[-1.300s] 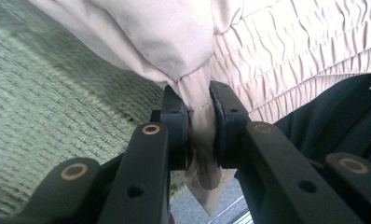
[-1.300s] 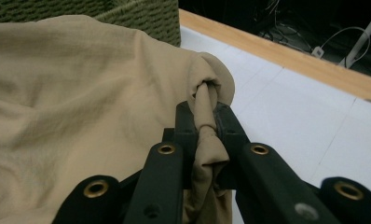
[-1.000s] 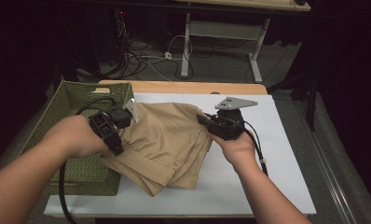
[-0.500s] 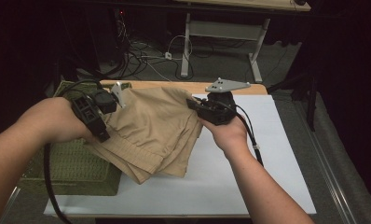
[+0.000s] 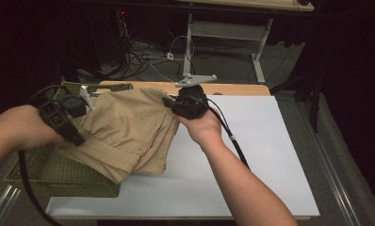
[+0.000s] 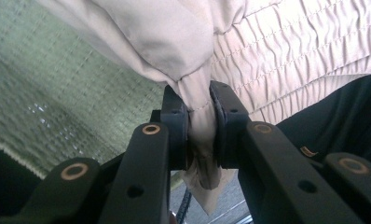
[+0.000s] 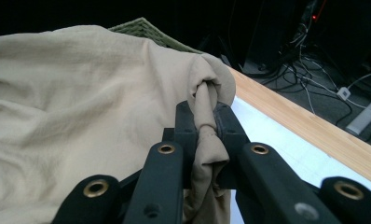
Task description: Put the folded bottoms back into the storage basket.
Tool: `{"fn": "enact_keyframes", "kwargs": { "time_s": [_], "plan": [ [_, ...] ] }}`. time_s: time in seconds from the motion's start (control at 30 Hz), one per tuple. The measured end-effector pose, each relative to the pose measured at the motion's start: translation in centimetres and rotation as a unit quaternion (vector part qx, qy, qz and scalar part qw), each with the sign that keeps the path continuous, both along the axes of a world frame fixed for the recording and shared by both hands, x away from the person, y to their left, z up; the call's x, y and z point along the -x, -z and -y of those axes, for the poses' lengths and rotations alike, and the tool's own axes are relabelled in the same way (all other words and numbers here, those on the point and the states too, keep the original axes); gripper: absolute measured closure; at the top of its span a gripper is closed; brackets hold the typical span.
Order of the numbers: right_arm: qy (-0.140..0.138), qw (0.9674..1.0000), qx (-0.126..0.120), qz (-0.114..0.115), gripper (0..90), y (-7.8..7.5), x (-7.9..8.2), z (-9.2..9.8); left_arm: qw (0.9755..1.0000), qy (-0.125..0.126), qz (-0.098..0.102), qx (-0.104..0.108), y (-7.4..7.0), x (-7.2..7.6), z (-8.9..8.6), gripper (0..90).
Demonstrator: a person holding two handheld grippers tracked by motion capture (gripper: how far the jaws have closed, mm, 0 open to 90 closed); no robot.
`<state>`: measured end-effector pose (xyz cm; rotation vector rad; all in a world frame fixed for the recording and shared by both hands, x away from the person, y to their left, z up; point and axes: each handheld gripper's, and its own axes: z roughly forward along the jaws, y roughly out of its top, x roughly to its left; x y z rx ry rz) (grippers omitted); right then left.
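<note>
Dark floor strewn with cables lies beyond the desk (image 5: pixel 270 155), whose white top has a wooden strip along its far edge. At the desk's left end sits a green woven basket (image 5: pixel 44 172). A tan garment (image 5: pixel 129 127), probably a pair of shorts with a gathered waistband, is held up partly over the basket's right rim and partly over the desk just beside it. The left claw (image 6: pixel 200 116) is clenched on a bunched fold of the garment, over the basket; the green weave shows behind the cloth in the left gripper view. The right claw (image 7: pixel 207 123) is clamped on another twisted fold at the garment's far corner, to the right of the basket and near the wooden strip.
</note>
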<state>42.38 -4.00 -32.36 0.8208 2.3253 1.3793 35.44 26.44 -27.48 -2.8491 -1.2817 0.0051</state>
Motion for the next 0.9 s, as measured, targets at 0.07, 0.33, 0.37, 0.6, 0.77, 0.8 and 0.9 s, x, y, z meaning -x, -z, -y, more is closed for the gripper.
{"fn": "enact_keyframes", "kwargs": {
  "time_s": [0.07,0.33,0.37,0.6,0.77,0.8,0.9],
  "plan": [
    [-0.005,1.0000,-0.002,-0.002,83.8,0.0,-0.1,-1.0,0.9999,-0.012,0.001,-0.001,0.2,0.2,-1.1,75.7],
    [-0.029,0.9994,-0.007,-0.017,83.8,1.0,-0.6,-5.0,0.9989,-0.046,0.004,0.004,1.8,1.1,-5.4,75.7],
    [-0.032,0.9993,-0.008,-0.019,83.8,1.2,-0.6,-5.5,0.9989,-0.048,0.003,0.003,1.9,1.3,-6.0,75.7],
    [-0.054,0.9983,-0.005,-0.019,83.5,1.8,-0.6,-9.2,0.9963,-0.084,0.017,0.003,2.4,2.4,-9.7,75.5],
    [-0.059,0.9977,-0.007,-0.033,83.5,2.5,-1.7,-10.9,0.9939,-0.107,0.025,0.010,4.0,1.9,-11.1,75.4],
    [-0.058,0.9977,-0.003,-0.034,83.5,2.7,-1.9,-11.1,0.9934,-0.111,0.027,0.013,4.3,1.6,-11.2,75.4],
    [-0.051,0.9980,0.012,-0.035,83.5,3.4,-2.9,-12.0,0.9924,-0.118,0.030,0.018,5.5,0.7,-11.4,75.4]
  ]
}}
